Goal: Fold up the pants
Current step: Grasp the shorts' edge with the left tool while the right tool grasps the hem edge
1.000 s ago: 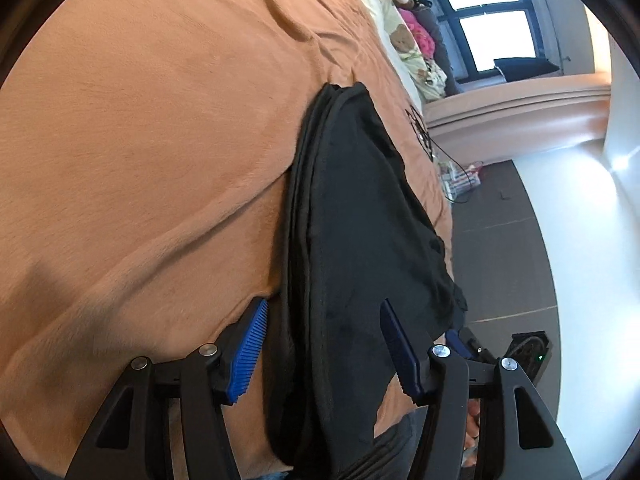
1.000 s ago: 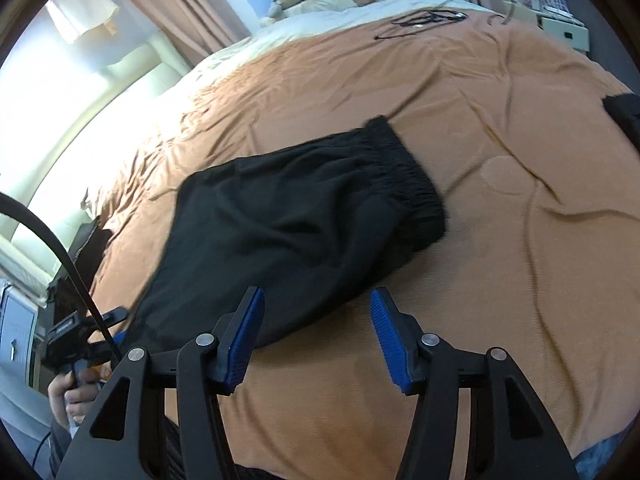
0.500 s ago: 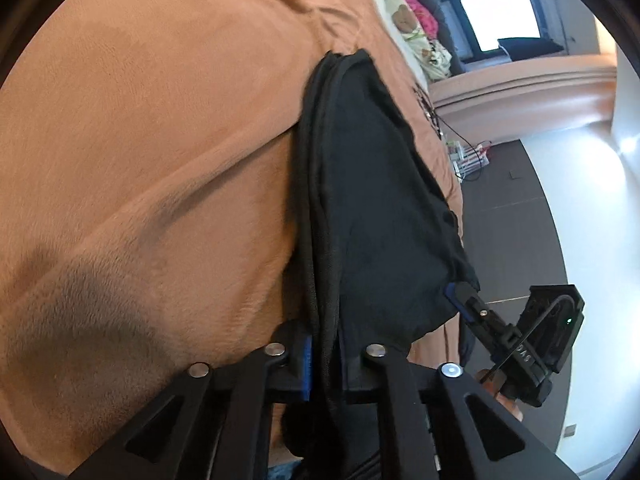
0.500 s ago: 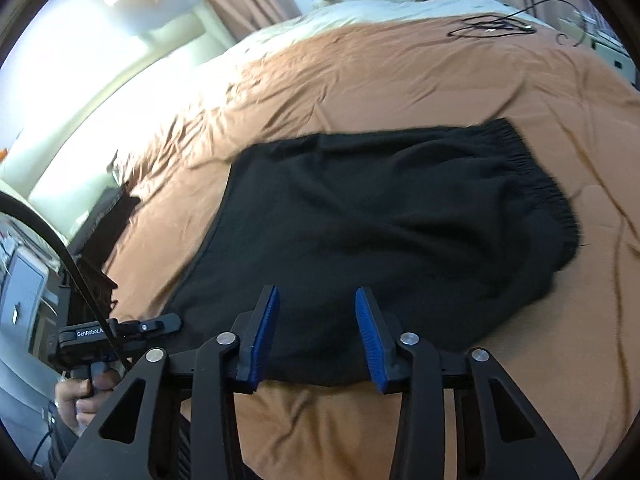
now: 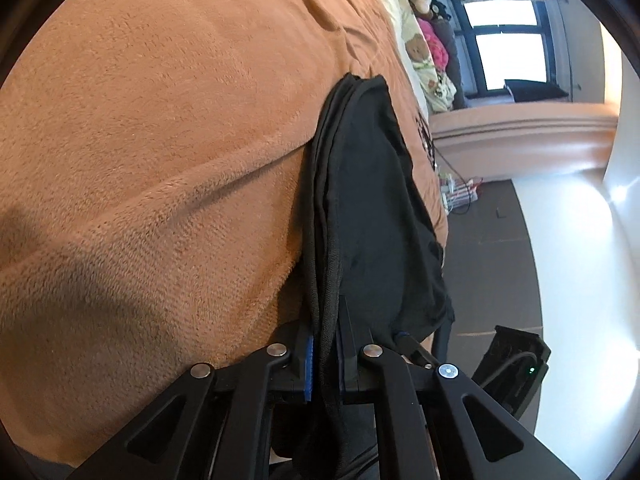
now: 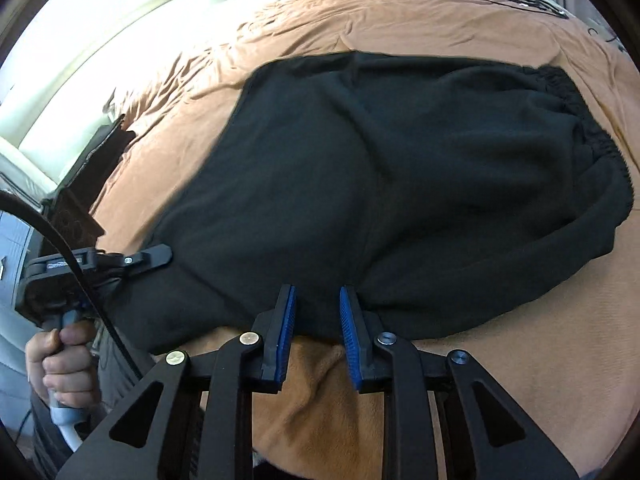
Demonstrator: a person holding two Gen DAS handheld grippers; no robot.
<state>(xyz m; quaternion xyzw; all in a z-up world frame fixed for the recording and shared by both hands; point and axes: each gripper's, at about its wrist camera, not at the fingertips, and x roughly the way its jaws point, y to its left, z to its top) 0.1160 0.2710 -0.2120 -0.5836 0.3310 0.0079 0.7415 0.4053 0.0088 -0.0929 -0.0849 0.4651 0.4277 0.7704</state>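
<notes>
Black pants (image 6: 380, 184) lie spread across an orange-brown blanket (image 6: 500, 380), elastic waistband (image 6: 592, 136) at the right. In the left wrist view the pants (image 5: 372, 208) run away from the camera, seen edge-on. My left gripper (image 5: 325, 356) is shut on the pants' near edge; it also shows at the left of the right wrist view (image 6: 120, 260), at the leg end. My right gripper (image 6: 318, 332) is at the pants' near edge, jaws narrowly apart, with the hem between the blue pads (image 6: 286, 332).
The blanket (image 5: 160, 140) covers a bed. Stuffed toys and pillows (image 5: 424, 40) sit at the head. A black cable (image 6: 524, 0) lies on the far blanket. A dark nightstand (image 6: 80, 200) stands at the left bed edge. Grey floor (image 5: 492, 264) lies beyond the bed.
My left gripper closed onto the pants' edge. My right gripper moved in to the near hem and its jaws narrowed from wide open to a small gap.
</notes>
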